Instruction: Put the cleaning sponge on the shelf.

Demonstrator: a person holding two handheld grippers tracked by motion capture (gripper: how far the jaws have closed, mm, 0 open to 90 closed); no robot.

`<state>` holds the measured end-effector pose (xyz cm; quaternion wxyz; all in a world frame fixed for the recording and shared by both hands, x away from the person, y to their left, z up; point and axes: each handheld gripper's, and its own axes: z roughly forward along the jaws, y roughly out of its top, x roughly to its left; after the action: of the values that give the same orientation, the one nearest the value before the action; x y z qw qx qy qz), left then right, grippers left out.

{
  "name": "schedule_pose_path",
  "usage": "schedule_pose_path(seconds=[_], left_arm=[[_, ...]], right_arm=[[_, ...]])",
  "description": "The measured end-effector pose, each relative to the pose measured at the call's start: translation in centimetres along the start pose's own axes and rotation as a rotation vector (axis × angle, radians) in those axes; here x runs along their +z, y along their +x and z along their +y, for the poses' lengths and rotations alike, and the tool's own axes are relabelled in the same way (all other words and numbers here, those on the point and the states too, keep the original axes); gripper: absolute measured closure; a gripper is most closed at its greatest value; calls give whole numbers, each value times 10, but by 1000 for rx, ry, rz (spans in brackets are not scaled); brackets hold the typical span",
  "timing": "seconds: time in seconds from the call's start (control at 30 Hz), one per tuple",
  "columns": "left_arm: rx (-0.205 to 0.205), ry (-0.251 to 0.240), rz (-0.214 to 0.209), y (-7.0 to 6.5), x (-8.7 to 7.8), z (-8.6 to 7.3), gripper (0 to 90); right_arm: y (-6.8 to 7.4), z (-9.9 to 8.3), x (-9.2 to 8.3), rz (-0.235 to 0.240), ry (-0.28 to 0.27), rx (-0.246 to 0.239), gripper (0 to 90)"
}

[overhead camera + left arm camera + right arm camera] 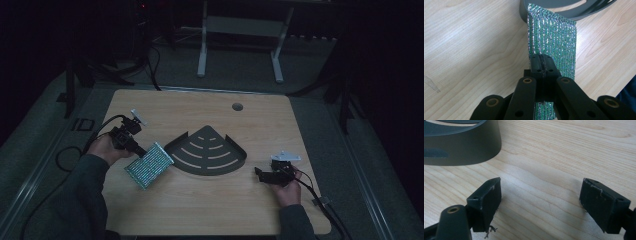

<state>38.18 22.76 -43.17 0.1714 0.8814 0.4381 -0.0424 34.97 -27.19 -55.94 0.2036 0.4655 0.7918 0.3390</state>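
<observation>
A glittery green scouring cloth hangs from my left gripper, just left of a dark grey fan-shaped corner rack on the wooden table. In the left gripper view the jaws are shut on the cloth, which stands on edge with its far end touching the rack's rim. My right gripper rests low over the table to the right of the rack, open, with bare wood between its fingers. The rack's curved wall lies ahead of it at the upper left.
A round cable hole sits near the table's far edge. A white-legged desk frame stands on the floor beyond. Cables trail off the left and right sides.
</observation>
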Motion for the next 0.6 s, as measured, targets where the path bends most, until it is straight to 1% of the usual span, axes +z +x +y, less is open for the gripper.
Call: schedule_pose_path(seconds=[0.13, 0.17, 0.23, 0.37, 0.47, 0.53, 0.6], left_arm=[[4, -10, 7, -1, -5, 3, 900], [11, -10, 8, -1, -6, 4, 900], [9, -20, 10, -2, -8, 6, 900], [11, -21, 18, -2, -12, 11, 900], [16, -24, 22, -3, -13, 14, 900], [16, -35, 27, -4, -14, 18, 900], [18, -33, 32, -5, -13, 21, 900]], right_arm=[[0, 0, 0, 0, 0, 0, 174], [0, 0, 0, 0, 0, 0, 174], [0, 0, 0, 0, 0, 0, 174], [0, 0, 0, 0, 0, 0, 174], [0, 0, 0, 0, 0, 0, 174], [0, 0, 0, 0, 0, 0, 174], [0, 0, 0, 0, 1, 0, 174]])
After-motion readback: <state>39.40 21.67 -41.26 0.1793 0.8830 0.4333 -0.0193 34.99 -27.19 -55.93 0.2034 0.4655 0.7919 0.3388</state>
